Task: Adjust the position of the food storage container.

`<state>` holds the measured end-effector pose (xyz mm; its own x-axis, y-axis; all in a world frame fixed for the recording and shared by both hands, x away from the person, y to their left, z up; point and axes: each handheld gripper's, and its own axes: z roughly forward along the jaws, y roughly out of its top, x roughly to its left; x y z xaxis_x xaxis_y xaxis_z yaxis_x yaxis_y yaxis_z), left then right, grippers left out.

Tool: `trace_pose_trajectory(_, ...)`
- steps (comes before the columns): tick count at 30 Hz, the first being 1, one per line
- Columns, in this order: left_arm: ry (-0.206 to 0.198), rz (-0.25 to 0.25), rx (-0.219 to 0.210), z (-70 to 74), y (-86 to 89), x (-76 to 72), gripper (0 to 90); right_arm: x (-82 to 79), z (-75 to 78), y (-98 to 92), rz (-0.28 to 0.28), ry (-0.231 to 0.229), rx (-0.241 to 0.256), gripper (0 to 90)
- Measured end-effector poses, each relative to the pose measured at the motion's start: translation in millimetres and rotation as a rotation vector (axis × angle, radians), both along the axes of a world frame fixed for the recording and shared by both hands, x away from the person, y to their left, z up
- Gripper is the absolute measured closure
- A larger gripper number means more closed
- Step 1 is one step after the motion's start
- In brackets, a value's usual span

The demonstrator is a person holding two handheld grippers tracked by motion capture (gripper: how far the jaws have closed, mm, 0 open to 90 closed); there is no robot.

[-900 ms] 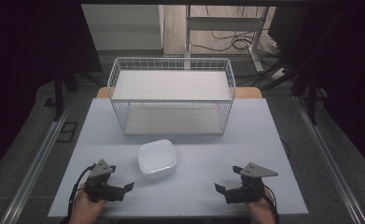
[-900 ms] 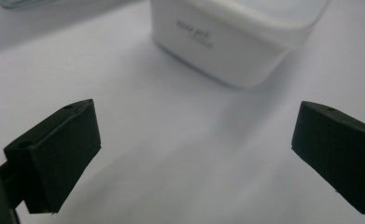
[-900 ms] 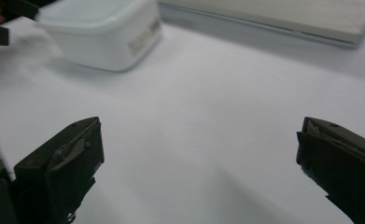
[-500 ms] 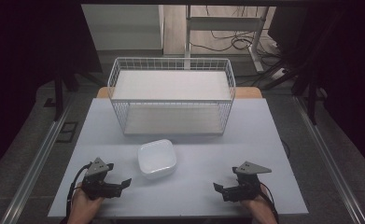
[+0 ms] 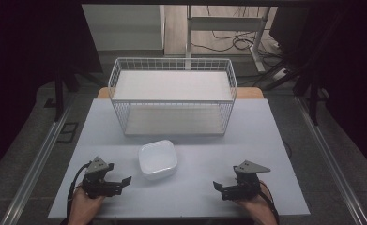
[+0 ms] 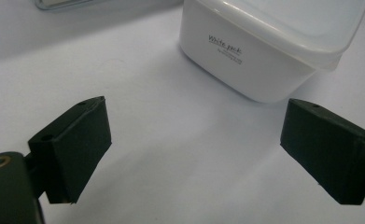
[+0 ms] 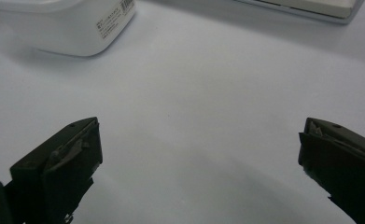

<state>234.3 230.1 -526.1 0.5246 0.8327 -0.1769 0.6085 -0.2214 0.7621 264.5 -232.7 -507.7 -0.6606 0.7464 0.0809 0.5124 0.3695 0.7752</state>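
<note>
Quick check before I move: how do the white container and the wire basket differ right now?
The white container is small, solid plastic, with a lid on and printed text on its side; the wire basket is much larger, open white mesh, open-topped. The container sits near the table's front between the grippers; the basket stands at the far edge. Both are white, rectangular and upright.

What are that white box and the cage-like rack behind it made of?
The white square lidded container looks like smooth, slightly glossy plastic: rounded moulded corners, a translucent lid, printed lettering on its side. The white wire basket rack appears to be thin metal wire with a white coating, judging by its fine grid walls; its two flat shelves look like matte white board, though that is less certain.
</note>
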Motion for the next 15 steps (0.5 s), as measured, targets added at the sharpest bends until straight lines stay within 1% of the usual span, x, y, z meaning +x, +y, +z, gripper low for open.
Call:
trace_pose_trajectory(1, 0.003, 0.0, -0.009, 0.7, -0.1, 0.9, 7.3, 0.1, 0.8, 2.1, 0.007, -0.003, -0.013, 0.0)
trace_pose_trajectory(2, 0.007, -0.009, -0.033, 1.4, 0.6, 1.9, 7.1, 0.3, 1.6, 4.4, 0.018, -0.004, -0.021, 0.0)
trace_pose_trajectory(3, 0.009, -0.013, -0.048, 1.9, 1.0, 2.7, 6.8, 0.8, 2.4, 6.8, 0.033, 0.001, -0.032, 0.0)
trace_pose_trajectory(5, 0.017, -0.006, -0.068, 3.4, 1.9, 5.1, 6.9, 2.1, 2.6, 10.1, 0.051, 0.008, -0.029, 2.7)
trace_pose_trajectory(8, 0.018, -0.003, -0.068, 4.7, 2.0, 7.9, 11.4, 5.2, 4.1, 15.0, 0.07, 0.016, -0.028, 7.1)
trace_pose_trajectory(11, 0.013, -0.004, -0.054, 6.3, 0.1, 10.8, 18.1, 9.8, 5.6, 19.8, 0.068, 0.03, -0.028, 11.7)
trace_pose_trajectory(13, 0.009, -0.01, -0.047, 7.0, -2.1, 13.4, 24.0, 13.4, 6.8, 22.5, 0.067, 0.037, -0.021, 17.4)
trace_pose_trajectory(14, 0.01, -0.004, -0.047, 7.3, -3.5, 14.6, 26.4, 15.1, 7.7, 23.9, 0.071, 0.038, -0.017, 22.3)
trace_pose_trajectory(15, 0.011, -0.006, -0.05, 7.6, -4.5, 16.3, 28.5, 16.3, 8.9, 25.5, 0.082, 0.041, -0.016, 25.4)
